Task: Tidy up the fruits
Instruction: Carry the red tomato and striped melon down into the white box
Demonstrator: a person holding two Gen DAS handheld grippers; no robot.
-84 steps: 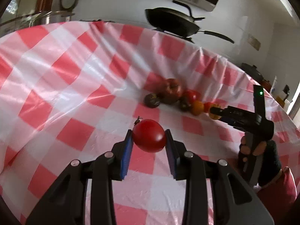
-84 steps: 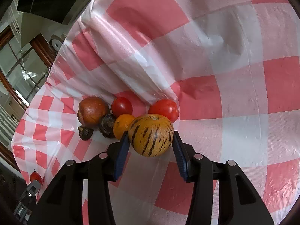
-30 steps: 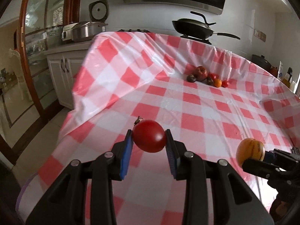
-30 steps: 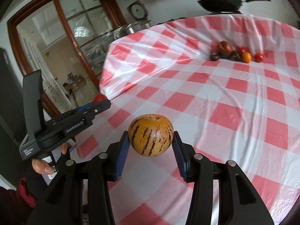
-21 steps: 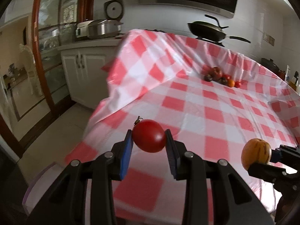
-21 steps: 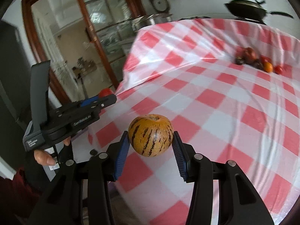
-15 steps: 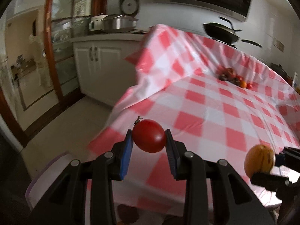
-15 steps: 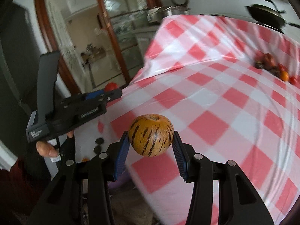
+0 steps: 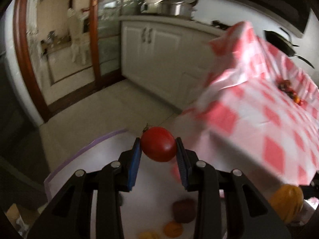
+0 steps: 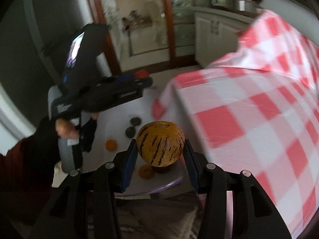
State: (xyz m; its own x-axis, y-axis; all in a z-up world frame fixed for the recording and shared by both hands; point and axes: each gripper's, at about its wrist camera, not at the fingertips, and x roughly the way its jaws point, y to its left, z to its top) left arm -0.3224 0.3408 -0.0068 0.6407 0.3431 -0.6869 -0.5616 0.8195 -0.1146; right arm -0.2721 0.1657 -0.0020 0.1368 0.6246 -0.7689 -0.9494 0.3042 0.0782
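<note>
Left tongs (image 9: 159,154) clamp a smooth red tomato (image 9: 159,144); right tongs (image 10: 160,153) clamp a round yellow melon with dark stripes (image 10: 160,143). Both hang over a white tray with a lilac rim (image 9: 79,151) set below the desk's edge. On it lie small orange fruits (image 10: 111,145) and dark ones (image 10: 135,121). Only the left view shows the heap of fruit far off (image 9: 289,88) on the red-and-white checked cloth (image 9: 259,123) covering the desk. Only the right view shows the gloved hand (image 10: 65,131) on the left handle. Bare floor (image 9: 111,107) lies beyond.
</note>
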